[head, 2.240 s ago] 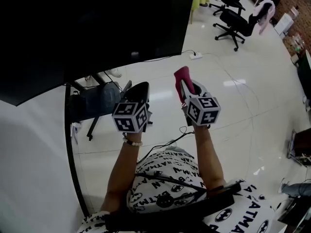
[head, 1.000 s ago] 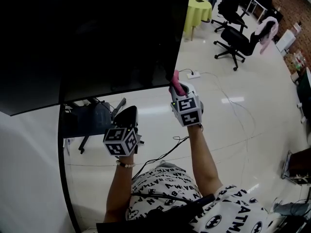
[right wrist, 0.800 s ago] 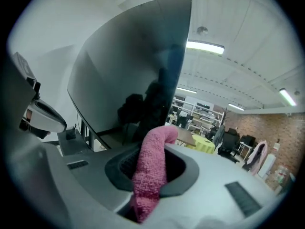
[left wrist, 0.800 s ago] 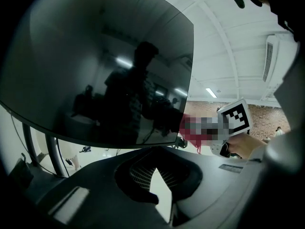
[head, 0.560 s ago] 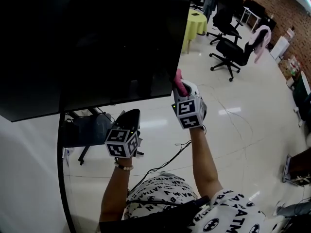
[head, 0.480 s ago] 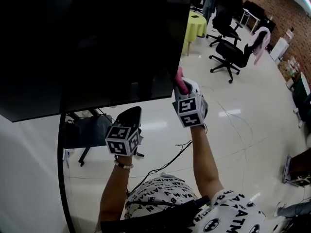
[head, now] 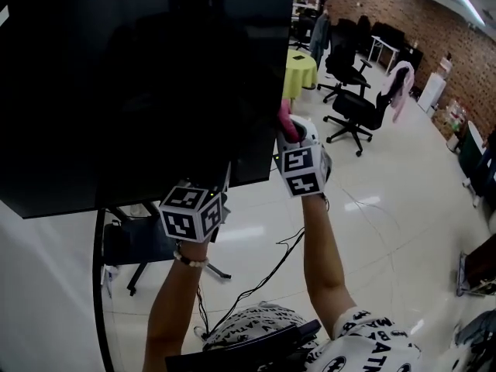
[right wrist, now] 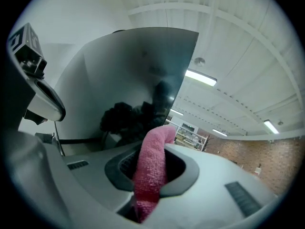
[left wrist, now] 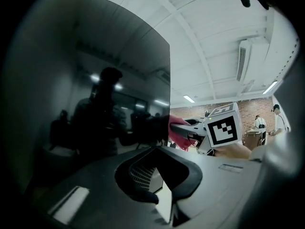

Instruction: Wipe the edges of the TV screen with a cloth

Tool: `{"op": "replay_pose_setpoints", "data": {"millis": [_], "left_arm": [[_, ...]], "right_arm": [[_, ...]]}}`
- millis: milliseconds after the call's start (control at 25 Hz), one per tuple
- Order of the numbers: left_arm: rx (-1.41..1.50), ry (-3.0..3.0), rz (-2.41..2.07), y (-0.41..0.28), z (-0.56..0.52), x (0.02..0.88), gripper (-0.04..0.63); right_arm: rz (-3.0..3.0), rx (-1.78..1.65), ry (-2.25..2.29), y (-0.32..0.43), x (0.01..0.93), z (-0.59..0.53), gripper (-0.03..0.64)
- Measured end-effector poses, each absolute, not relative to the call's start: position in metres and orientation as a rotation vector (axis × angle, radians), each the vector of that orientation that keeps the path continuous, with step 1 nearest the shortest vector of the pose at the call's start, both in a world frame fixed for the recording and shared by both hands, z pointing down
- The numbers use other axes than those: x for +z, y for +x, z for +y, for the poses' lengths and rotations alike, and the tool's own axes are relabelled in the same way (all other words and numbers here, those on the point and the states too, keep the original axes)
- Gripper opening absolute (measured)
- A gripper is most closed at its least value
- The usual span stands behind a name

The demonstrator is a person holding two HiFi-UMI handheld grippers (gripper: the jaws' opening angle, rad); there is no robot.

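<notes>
Right claw (right wrist: 162,144) clamps cloth (right wrist: 150,175), at TV edge (head: 280,68) in head view; left claw (left wrist: 155,148) closed

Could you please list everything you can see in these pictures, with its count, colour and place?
TV screen: one, black, fills the head view's upper left.
cloth: one, pink, at the screen's right edge.
TV stand: one, black, below the screen.
table: one, yellow-green cover, beyond the screen's right edge.
office chairs: at least two, black, far right of the room.
garment: one, pink, draped over a chair back.
cable: one, dark, on the white floor.
brick wall: one, reddish, at the back.
left gripper: one, dark, holding nothing, near the screen's bottom edge.
right gripper: one, clamped on the cloth.
forearms: two, bare, reaching up.
</notes>
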State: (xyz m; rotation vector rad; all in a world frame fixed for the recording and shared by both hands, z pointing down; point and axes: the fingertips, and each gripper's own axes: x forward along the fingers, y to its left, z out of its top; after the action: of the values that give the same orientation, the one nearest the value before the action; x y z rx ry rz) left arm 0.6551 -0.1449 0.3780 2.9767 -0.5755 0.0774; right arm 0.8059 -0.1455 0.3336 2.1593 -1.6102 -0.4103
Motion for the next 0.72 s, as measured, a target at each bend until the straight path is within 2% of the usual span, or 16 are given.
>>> {"op": "replay_pose_setpoints", "data": {"millis": [720], "left_arm": [[-0.072,3.149,-0.467,0.64,-0.146,0.205,-0.012]], "right_arm": [[-1.47,-0.647,2.061,0.791,0.153,-0.143,0.066]]}}
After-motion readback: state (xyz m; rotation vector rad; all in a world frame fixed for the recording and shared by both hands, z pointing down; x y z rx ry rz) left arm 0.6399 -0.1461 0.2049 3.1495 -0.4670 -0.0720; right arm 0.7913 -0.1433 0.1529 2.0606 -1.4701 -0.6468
